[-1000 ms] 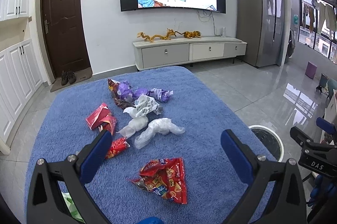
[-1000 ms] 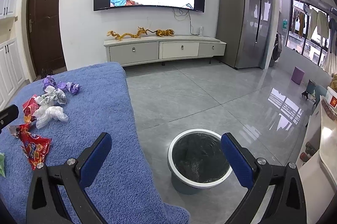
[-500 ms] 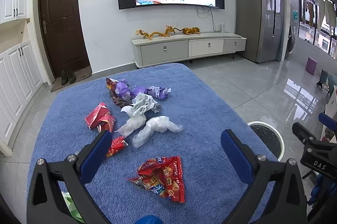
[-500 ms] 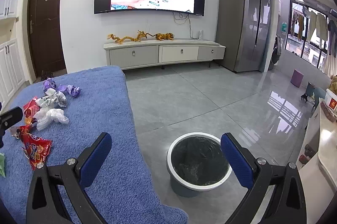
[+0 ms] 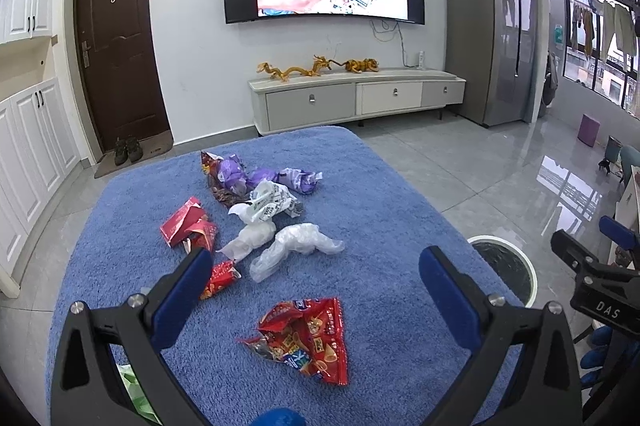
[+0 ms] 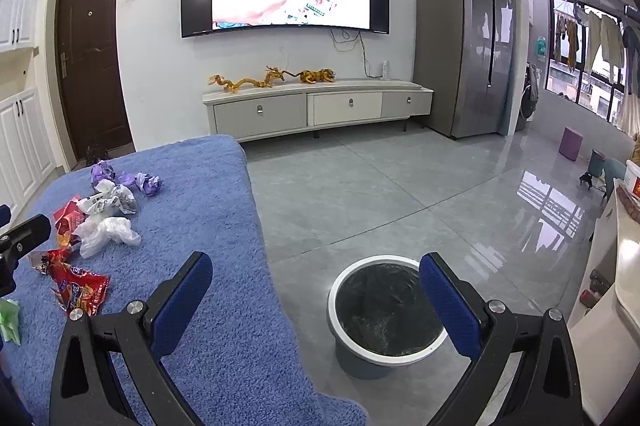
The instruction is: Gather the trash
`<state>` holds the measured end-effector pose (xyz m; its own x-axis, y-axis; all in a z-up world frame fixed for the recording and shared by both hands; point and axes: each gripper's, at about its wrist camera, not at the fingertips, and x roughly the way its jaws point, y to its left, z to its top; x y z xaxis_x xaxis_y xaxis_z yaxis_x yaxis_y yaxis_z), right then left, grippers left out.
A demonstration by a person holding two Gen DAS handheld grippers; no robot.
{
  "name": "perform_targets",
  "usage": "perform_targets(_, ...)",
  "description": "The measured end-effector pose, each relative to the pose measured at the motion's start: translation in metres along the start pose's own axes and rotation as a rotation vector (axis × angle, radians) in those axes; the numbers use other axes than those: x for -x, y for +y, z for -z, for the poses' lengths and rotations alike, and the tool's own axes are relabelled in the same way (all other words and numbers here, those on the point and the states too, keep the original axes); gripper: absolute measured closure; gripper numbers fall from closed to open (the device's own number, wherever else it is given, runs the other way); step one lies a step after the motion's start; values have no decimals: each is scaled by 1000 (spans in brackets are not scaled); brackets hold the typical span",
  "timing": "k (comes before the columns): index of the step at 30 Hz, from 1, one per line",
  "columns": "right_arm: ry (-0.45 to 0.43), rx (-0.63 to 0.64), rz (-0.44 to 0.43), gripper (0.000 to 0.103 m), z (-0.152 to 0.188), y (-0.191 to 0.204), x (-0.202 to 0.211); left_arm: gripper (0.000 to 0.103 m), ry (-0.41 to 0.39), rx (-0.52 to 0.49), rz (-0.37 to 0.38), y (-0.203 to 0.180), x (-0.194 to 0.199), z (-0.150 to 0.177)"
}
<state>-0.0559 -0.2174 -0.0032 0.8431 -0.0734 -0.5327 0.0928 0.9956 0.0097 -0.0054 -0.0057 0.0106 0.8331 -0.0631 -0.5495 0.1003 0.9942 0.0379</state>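
The left gripper has its two blue-padded fingers spread wide with nothing between them, and it hangs over the blue terry-cloth tabletop. Just beyond the gap between its pads lies a flattened red foil snack packet, the nearest piece of litter. Further out from that packet sit a crumpled clear plastic bag, a white wad of wrapping, a small red wrapper by the left finger, a folded red carton, a printed white bag and, farthest away, several purple foil wrappers.

The right gripper is likewise fully open and empty, held off the table's edge above the tiled floor, with a round white-rimmed bin lined in black plastic showing partly behind its right finger.

The red packet looks empty: very light, limp and slick, likely to slide or crumple rather than resist. A raised, wrinkled ridge near its middle probably offers a better hold than a flat edge pressed into the pile. The clear bag should be softer still, compressing to almost nothing, so a firm full closure would suit it.
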Motion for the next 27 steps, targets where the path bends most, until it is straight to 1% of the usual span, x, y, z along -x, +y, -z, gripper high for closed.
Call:
perform_targets(5, -12, 2, -25, 0, 1, 3, 2, 0, 11, -3, 11, 0, 1, 1)
perform_targets(9, 9, 1, -43, 0, 2, 3, 1, 0, 13, -6, 12, 0, 2, 2)
perform_targets(14, 35, 4, -43, 0, 1, 4, 0, 0, 18, -6, 28, 1, 3, 5)
perform_targets(21, 29, 17, -67, 0, -2, 4, 3, 0, 33, -12, 40, 0, 3, 9)
perform_targets(25, 39, 41, -91, 0, -5, 11, 0, 0, 43, -10, 39, 7, 2, 12)
perform_targets(27, 42, 61, -119, 0, -7, 17, -2, 0, 38, 5, 31, 18, 6, 15)
